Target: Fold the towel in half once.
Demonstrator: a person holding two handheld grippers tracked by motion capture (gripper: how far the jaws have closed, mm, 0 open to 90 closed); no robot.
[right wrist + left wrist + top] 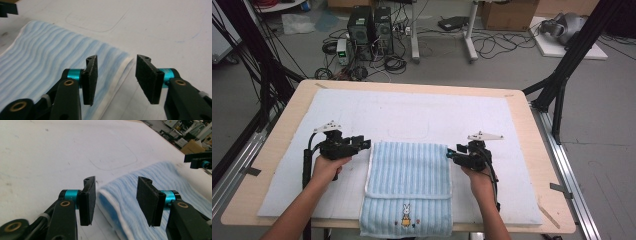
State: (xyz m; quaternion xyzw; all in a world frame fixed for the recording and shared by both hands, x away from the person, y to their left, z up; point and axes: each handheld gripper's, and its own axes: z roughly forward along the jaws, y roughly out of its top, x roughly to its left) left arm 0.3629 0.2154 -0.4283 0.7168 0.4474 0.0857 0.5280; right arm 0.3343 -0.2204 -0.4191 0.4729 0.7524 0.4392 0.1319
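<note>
From above, a folded light-blue ribbed towel with a small embroidered rabbit [407, 187] lies on the white padded mat [362, 115] that covers the wooden table [542, 150], its near edge hanging just over the table's front. The left gripper [362, 144] sits just beside the towel's far left corner, and the right gripper [452, 153] just beside the towel's far right corner, each held in a hand coming in from the near side. Looking along the left gripper [116, 200], its two black jaws stand apart with nothing pinched; the towel's white-edged corner [120, 202] lies on the mat below the gap, free of both pads. Along the right gripper [116, 78], the jaws are likewise spread, and the towel's corner with its white hem [120, 70] rests flat beneath them, untouched. A faint pencilled outline on the mat [95, 20] lies beyond the towel's far edge.
</note>
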